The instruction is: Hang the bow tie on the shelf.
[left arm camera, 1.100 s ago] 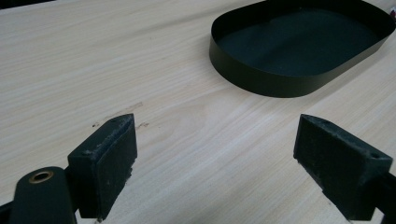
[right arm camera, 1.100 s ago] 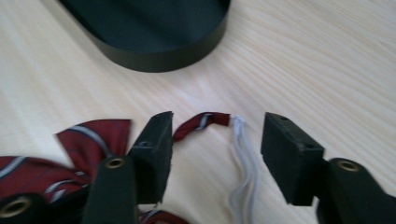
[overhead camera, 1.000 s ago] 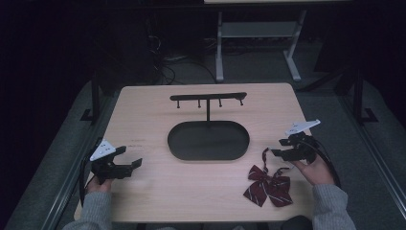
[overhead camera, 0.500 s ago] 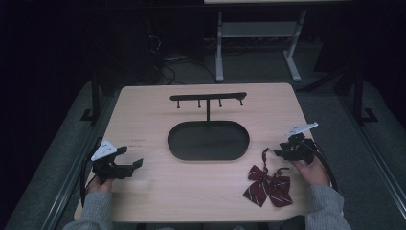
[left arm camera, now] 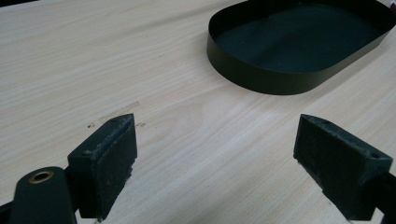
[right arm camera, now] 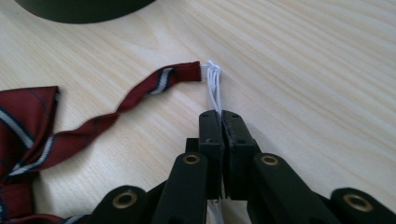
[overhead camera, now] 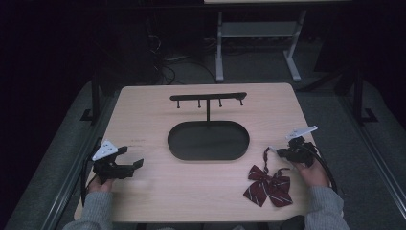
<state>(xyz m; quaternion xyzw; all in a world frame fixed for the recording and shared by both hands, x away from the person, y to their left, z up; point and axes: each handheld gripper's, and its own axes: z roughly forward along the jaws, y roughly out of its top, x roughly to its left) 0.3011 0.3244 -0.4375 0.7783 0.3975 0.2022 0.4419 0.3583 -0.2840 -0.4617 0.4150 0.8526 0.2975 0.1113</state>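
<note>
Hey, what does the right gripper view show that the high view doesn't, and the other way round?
Right gripper view: the right gripper shut on the bow tie's white elastic loop, which runs between its fingers, and the twist in the red strap. High view: the hook rack, the left gripper open over bare table, both forearms. Shared: the bow tie, the black oval tray, the wooden tabletop.

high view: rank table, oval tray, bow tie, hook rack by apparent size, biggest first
1. table
2. oval tray
3. and 4. bow tie and hook rack: unsure. The rack spans wider but is a thin bar on a post, and it stands farther from the camera; the tie covers a fuller patch.
</note>
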